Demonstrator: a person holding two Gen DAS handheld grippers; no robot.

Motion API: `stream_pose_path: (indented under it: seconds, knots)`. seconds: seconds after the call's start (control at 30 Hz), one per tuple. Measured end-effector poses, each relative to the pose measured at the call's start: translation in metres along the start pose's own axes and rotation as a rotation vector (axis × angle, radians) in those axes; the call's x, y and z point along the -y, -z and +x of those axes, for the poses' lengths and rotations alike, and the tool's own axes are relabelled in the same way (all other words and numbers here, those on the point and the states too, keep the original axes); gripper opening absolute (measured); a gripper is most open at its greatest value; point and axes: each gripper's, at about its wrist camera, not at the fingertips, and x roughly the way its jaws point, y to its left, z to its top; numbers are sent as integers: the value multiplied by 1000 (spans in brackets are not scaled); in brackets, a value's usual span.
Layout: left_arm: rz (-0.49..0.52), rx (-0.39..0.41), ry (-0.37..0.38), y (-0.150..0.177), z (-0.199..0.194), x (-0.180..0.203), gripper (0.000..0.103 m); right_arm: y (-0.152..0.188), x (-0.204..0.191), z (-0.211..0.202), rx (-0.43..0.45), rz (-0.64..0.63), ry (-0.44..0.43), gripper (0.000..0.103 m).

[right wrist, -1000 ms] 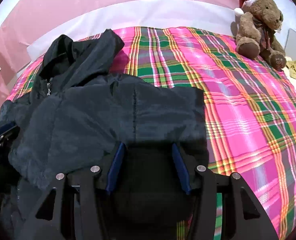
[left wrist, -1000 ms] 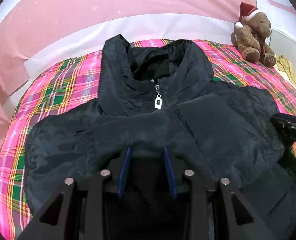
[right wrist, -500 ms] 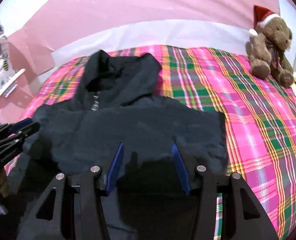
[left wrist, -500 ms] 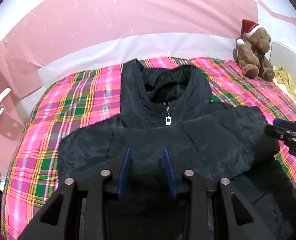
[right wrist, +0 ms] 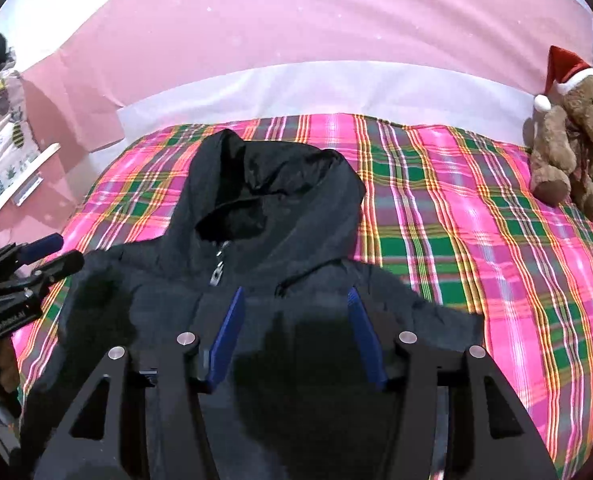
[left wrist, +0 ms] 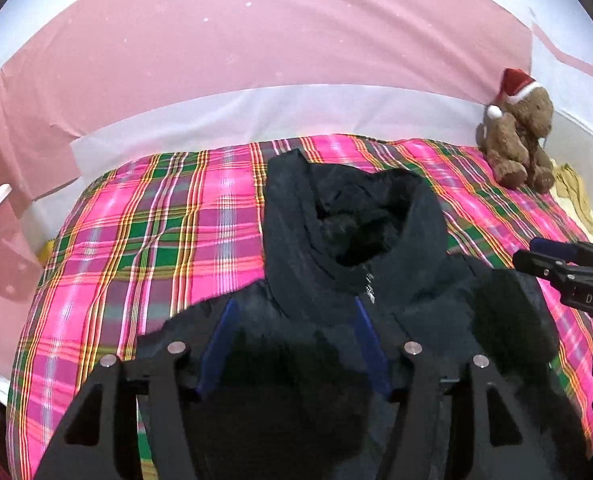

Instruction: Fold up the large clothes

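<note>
A black hooded jacket (left wrist: 376,264) lies front-up on the pink plaid bed, hood toward the far wall, zipper closed. It also shows in the right wrist view (right wrist: 264,248). My left gripper (left wrist: 294,308) is open and empty, raised over the jacket's left chest. My right gripper (right wrist: 294,300) is open and empty, raised over the jacket's right chest. Each gripper shows at the edge of the other's view: the right gripper (left wrist: 552,258) and the left gripper (right wrist: 52,254).
The pink plaid bedspread (left wrist: 156,240) covers the bed against a pink wall. A brown teddy bear (left wrist: 516,140) in a Santa hat sits at the far right corner, also in the right wrist view (right wrist: 572,148). Yellowish cloth (left wrist: 572,188) lies beside it.
Both grippers have pulled back and risen from the jacket, and their fingers have opened wider. More of the bed and wall shows. The jacket stays folded narrow on the bed.
</note>
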Motion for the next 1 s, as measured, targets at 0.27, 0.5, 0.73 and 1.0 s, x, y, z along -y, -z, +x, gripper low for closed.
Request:
stream_pose_path:
  seconds: [0.27,0.5,0.73,1.0]
  knots:
    - [-34,-59,2,-47,72,-9,65,-50,18,59,-36,16,25,54]
    - [-5,-113,-44,-82,154,6,66,-94,40,125,-80,61,24,54]
    - [-14,-163,-78,-95,219,3,28,-121,51,198,-161,68,73,54]
    - [-104,-40,-32,-83,170,-20,7,-118,36,151,-40,38,8,8]
